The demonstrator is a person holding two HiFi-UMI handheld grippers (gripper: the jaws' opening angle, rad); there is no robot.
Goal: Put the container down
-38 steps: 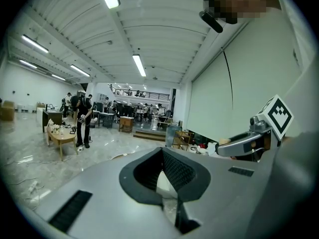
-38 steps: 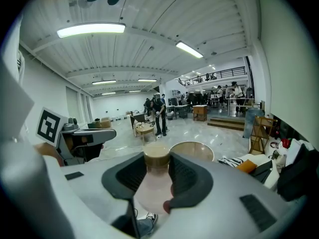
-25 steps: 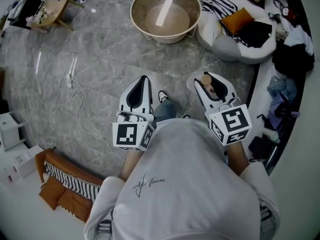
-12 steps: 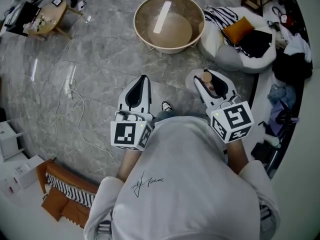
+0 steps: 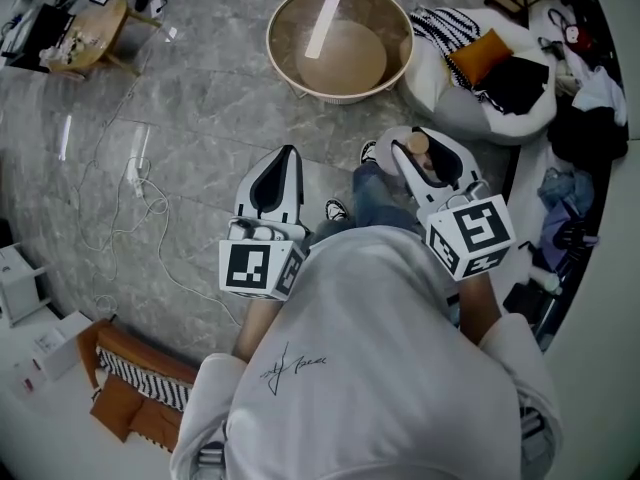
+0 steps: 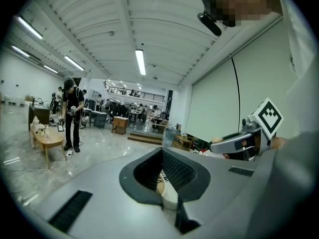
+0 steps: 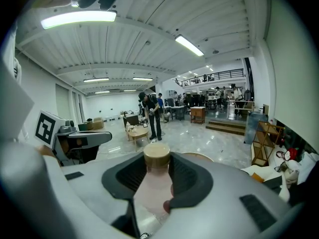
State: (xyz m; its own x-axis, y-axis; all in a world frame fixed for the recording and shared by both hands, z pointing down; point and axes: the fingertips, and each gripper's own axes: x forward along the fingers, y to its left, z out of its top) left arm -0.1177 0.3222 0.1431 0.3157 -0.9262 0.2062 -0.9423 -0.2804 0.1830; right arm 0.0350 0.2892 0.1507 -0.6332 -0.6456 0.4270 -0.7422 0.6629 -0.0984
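While the person is standing on the grey floor, the left hand-held gripper is hanging idle, its jaws drawn almost together with nothing between them. Ahead, in the middle, a round surface with a raised rim is sitting well apart from both tools. On the right, the right hand-held gripper is clamping the container, a pinkish bottle with a tan cap, upright and in mid-air. The task seems to be at the carrying step, with the put-down not yet begun. The next move is probably calling for reaching a resting place, lowering until the base is bearing, then easing the jaws apart.
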